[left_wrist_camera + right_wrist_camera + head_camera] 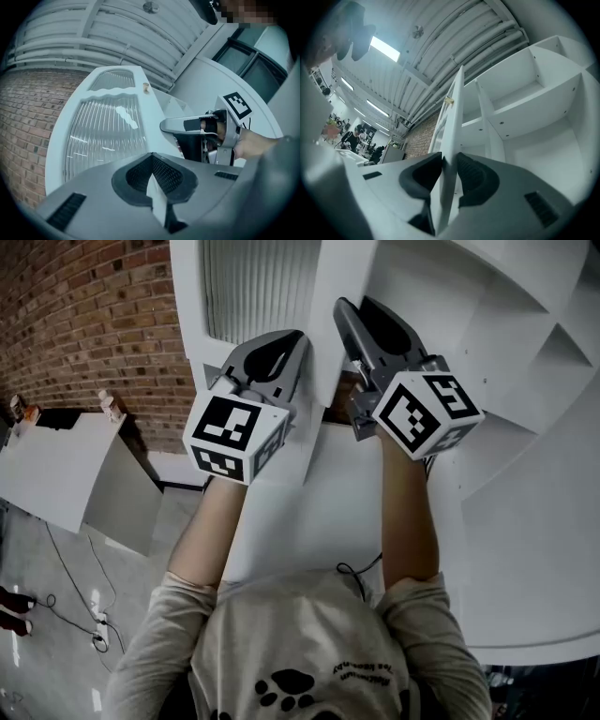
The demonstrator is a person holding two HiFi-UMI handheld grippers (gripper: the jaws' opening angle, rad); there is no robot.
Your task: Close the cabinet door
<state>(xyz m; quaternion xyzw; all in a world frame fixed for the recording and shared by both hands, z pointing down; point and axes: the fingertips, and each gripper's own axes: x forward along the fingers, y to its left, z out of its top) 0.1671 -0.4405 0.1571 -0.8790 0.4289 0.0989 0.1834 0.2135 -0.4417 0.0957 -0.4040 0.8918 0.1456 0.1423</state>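
Observation:
The white cabinet door [248,287] with a ribbed glass pane stands open, edge towards me. My right gripper [352,310] is shut on the door's edge [452,140], one pad on each face, with the open cabinet shelves [525,108] to its right. My left gripper [296,339] sits lower on the door's outer side. In the left gripper view its jaws [153,161] pinch a thin white edge that runs up into the door [105,136]. The right gripper [164,126] shows there at the door's far side.
A brick wall [84,324] stands left of the cabinet. A white table-like panel [56,465] sits low on the left, with cables and a power strip [98,638] on the floor. People stand far off in the room [347,136].

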